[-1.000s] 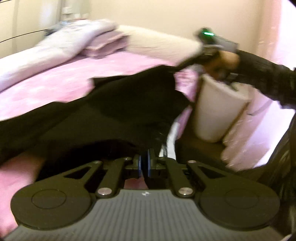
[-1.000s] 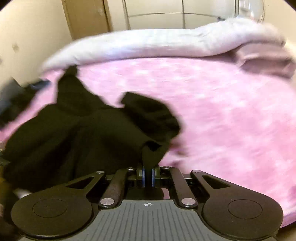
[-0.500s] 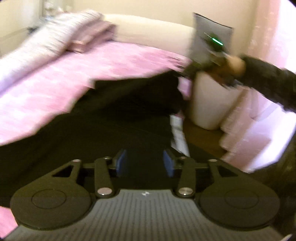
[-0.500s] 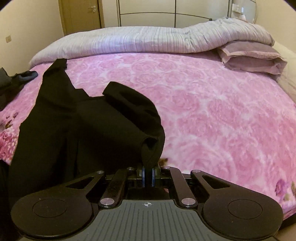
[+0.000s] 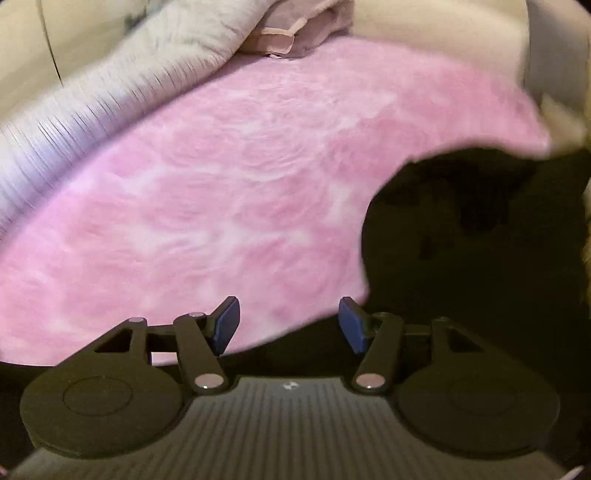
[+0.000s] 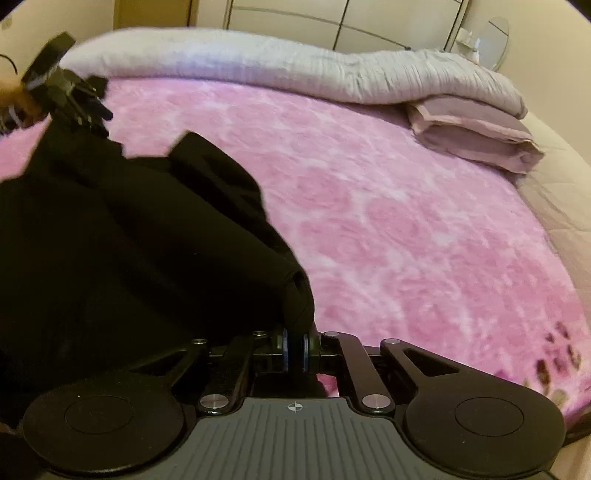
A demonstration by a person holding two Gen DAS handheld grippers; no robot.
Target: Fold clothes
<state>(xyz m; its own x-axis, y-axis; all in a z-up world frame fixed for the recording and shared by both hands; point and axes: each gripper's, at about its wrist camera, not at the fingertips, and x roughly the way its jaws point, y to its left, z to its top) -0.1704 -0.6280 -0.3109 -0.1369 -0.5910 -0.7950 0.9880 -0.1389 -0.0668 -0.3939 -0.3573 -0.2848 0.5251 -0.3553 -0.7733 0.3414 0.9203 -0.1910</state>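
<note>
Pink bedspread (image 6: 406,221) — grey duvet (image 6: 295,70), cream wardrobe (image 6: 332,22) behind.

No words, numbers or brand names can be read in either view; the only mark is a small crosshair sign (image 6: 294,407) on each gripper's ribbed body.

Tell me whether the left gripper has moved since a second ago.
Yes. The left gripper has let go of the black garment and swung left: the pink blanket now fills its view, with the garment off to the right.
</note>
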